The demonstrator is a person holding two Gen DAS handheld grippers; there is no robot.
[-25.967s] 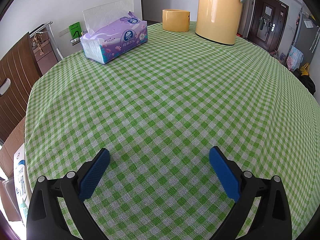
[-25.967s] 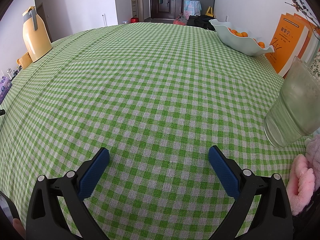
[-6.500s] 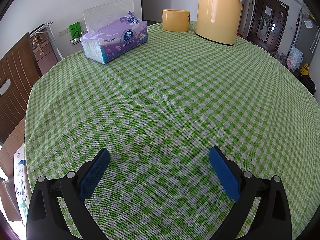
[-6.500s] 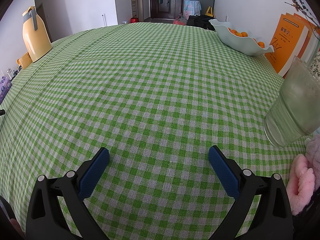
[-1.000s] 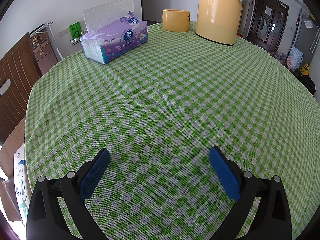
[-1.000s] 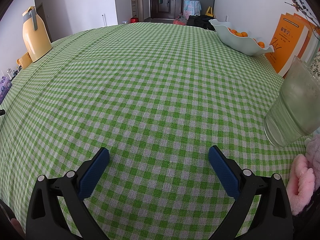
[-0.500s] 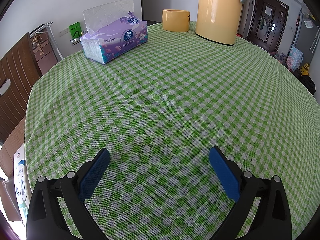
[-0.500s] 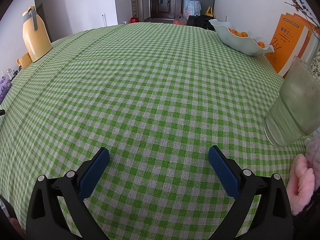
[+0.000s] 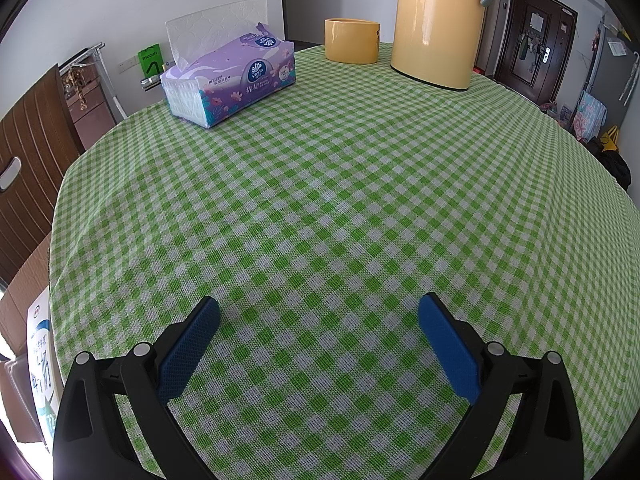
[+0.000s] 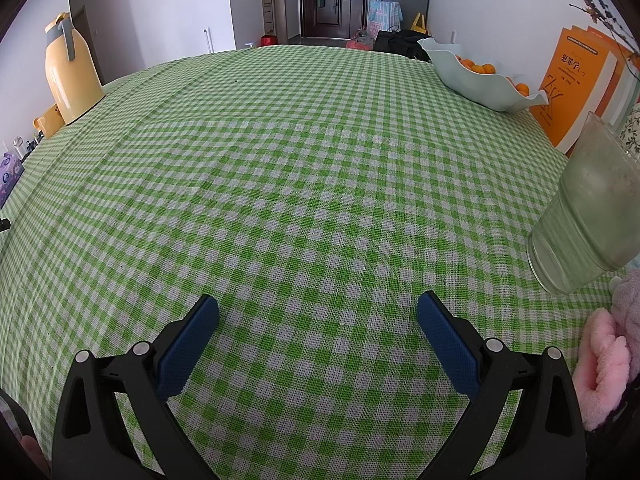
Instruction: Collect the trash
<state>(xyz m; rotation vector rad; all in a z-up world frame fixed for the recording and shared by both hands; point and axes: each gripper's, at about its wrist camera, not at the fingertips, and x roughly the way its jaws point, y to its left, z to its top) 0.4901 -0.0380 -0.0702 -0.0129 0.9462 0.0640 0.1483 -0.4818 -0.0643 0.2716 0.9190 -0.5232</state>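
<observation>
Inspecting both wrist views, we find no trash on the green checked tablecloth (image 9: 340, 184). The relation the coming move turns on therefore cannot be fixed: we cannot tell which way a piece of trash lies from either pair of tongs, how its long axis runs, or which hand is nearer to it.

The left gripper (image 9: 318, 312) stands with its blue pads wide apart, holding nothing, over bare cloth. Ahead of it, well apart, we note a purple tissue pack (image 9: 232, 78) to the left, a yellow cup (image 9: 351, 46) and a yellow thermos jug (image 9: 438, 20) at the far edge.

The right gripper (image 10: 318, 312) is likewise spread wide and empty. To its right stands a cloudy glass tumbler (image 10: 584, 216), near a pink plush item (image 10: 604, 364) at the lower right edge; farther off we see a pale fruit bowl with oranges (image 10: 480, 80) and orange books (image 10: 576, 84). None of these reads as trash, in our judgement.

Compared with the earlier frames, we record no change: both grippers sit at the same spot with the same spread, and every object keeps its place. Only a sliver of a hand at the lower left corner of the right view shifts slightly.

We judge collection not yet begun; a search beyond these views seems needed.
</observation>
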